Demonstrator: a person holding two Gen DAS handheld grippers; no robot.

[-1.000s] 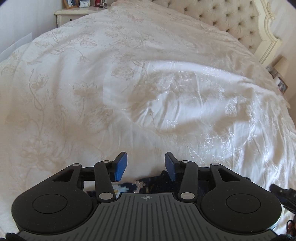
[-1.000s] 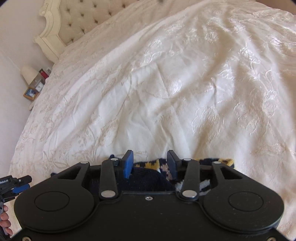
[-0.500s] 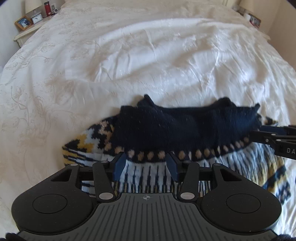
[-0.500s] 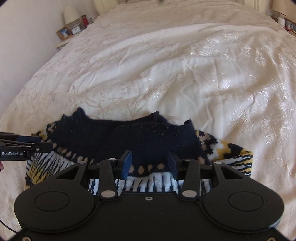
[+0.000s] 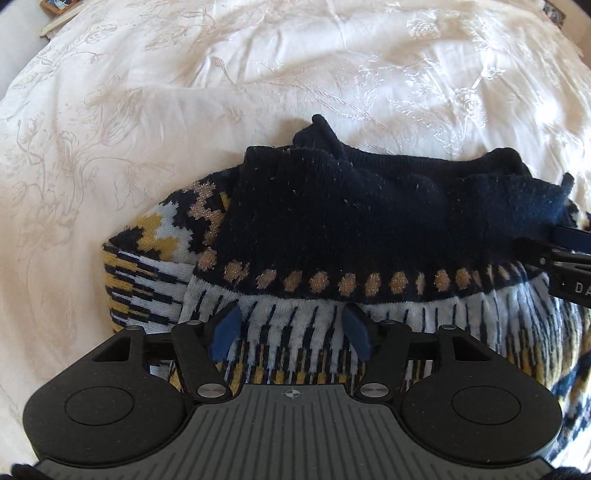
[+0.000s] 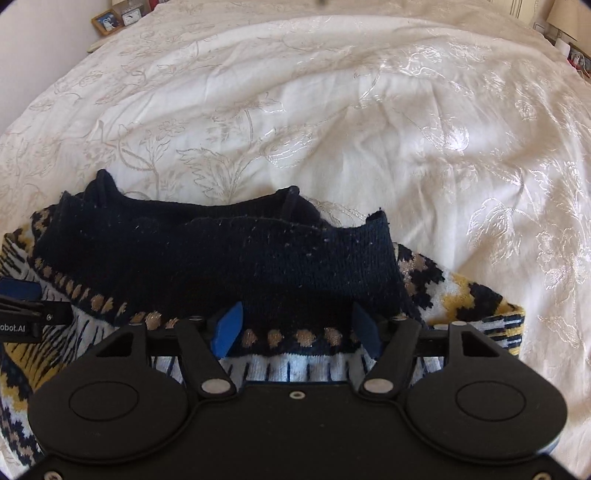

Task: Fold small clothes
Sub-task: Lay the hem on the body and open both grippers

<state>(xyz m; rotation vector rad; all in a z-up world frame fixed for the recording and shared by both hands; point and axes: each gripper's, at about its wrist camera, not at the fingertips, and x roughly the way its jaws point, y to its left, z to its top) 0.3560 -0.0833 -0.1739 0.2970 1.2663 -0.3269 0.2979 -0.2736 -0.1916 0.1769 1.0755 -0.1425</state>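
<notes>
A knitted sweater [image 5: 369, 229] lies bunched on the bed's white embroidered bedspread [image 5: 184, 92], its navy band on top and the white, navy and yellow pattern below. The left tongs [image 5: 291, 334] are spread wide over the striped part, nothing between their blue pads [image 5: 225, 334]. The right tongs [image 6: 295, 326] are likewise spread over the row of tan dots, holding nothing. A framed picture [image 6: 106, 21] stands past the bed's far corner
</notes>
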